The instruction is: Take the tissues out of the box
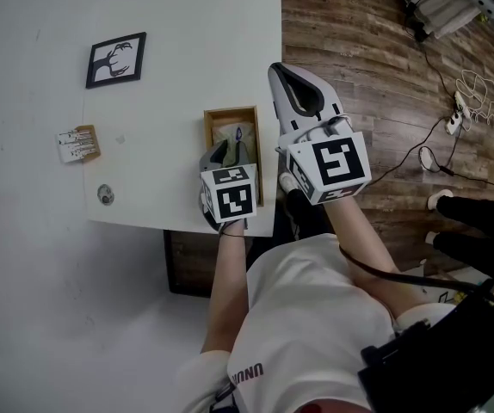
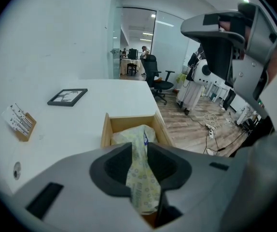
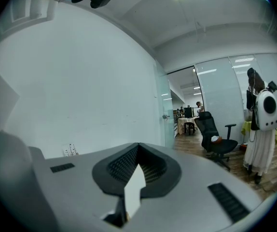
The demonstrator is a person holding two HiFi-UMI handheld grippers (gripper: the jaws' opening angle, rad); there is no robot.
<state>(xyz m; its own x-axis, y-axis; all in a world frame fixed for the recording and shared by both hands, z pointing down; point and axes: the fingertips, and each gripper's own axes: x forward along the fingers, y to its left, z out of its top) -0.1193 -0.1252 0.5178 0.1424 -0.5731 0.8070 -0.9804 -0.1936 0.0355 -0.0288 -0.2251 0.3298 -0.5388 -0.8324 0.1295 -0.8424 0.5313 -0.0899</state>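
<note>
1. The left gripper [image 2: 139,151] points steeply down into the box, and its jaws are pinching a raised fold of the tissues [image 2: 140,175] (a soft, pale bundle with a small printed pattern). Only the upper fold is between the pads; the rest of the bundle lies inside the box. In my judgement the grip is narrow, so the fold can slip out when pulled, or the thin material can tear if the pull is sudden.
2. The wooden box [image 2: 129,123] stands open on the white table [image 1: 187,50], close to the near edge and also near the right edge. Nothing holds it down. If the tissues sit tight against the walls, the box can rise together with them, or slide toward an edge and fall to the floor.
3. The right gripper [image 3: 138,149] hangs in the air just right of the box, not touching it, almost level. Its jaws are pressed together at the tips. A white sliver shows lower between them, and I cannot tell if it is a scrap of tissue or only the pale background. Because it does not brace the box, the risk in point 2 stays open; if it moves in, it may bump the left gripper.
4. Farther away, the card holder [image 1: 78,144] and the picture frame [image 1: 116,60] are well apart, so they seem safe.
</note>
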